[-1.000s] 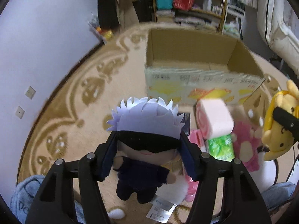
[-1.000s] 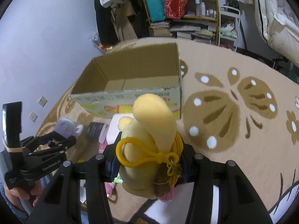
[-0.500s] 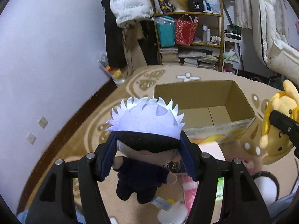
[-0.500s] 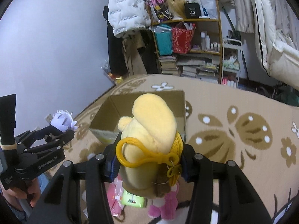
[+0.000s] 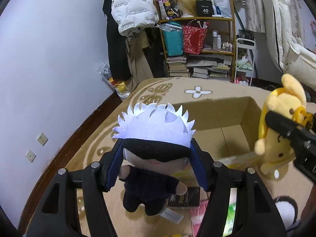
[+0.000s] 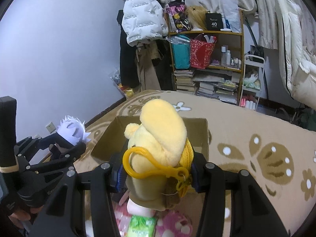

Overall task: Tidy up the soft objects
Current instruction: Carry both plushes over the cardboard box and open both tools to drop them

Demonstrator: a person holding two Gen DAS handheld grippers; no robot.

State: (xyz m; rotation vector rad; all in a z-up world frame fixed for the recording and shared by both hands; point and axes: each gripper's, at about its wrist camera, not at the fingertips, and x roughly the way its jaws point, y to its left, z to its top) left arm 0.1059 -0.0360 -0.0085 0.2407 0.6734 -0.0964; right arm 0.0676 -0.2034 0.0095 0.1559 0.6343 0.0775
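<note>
A white-haired doll [image 5: 156, 138] with a black blindfold and dark clothes hangs in the air, my left gripper [image 5: 156, 158] shut on its head. The right gripper [image 6: 156, 169] is shut on a yellow plush dog [image 6: 162, 138] with a yellow clip ring. An open, empty cardboard box [image 5: 233, 118] lies on the carpet just beyond both toys. In the left wrist view the yellow plush dog [image 5: 280, 114] hangs at the right, over the box's near right corner. From the right wrist camera the doll [image 6: 71, 130] shows at the left, beside the box [image 6: 199, 136].
Under the grippers lie a pink plush [image 6: 173, 225], a green packet [image 6: 141, 227] and a black booklet [image 5: 183, 197] on the patterned carpet [image 6: 256, 130]. A cluttered shelf [image 5: 197, 45] and a hanging white jacket [image 5: 130, 6] stand behind. A wall [image 5: 49, 79] runs along the left.
Both grippers have risen with their toys and tilted upward. The box has slid lower in both views and the shelf has come into sight. Neither grip has changed.
</note>
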